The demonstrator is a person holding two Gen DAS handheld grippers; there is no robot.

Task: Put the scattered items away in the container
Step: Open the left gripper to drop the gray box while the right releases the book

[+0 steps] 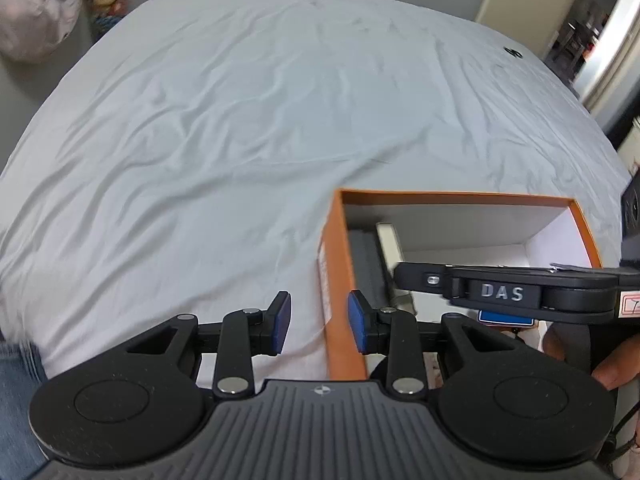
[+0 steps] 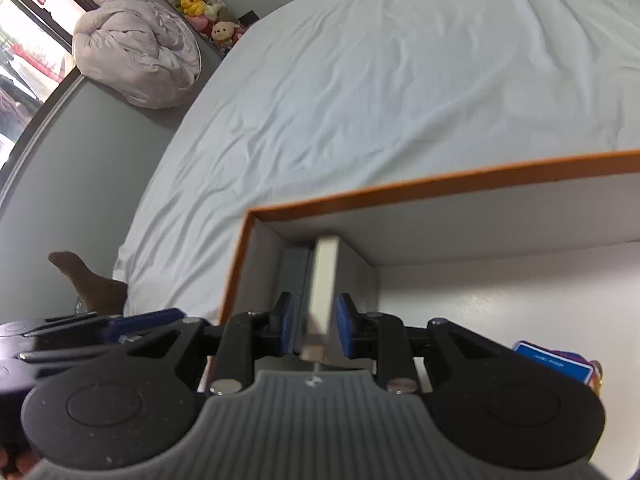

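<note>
A: Where was the cream slab?

B: Standing on edge inside the orange box, against its left wall beside a grey piece. The right gripper straddled it, pads just clear of its sides, released.

A: And the left gripper?

B: Parted and empty, straddling the box's near corner. I'd judge a straight lift out best; the left wall was tight, the box's right half roomy, the bedsheet open beyond.

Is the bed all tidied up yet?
Nearly. The bed looks bare, and the orange box already holds things, like a blue card. The right gripper sits around a cream box inside it. The left gripper is empty.
</note>
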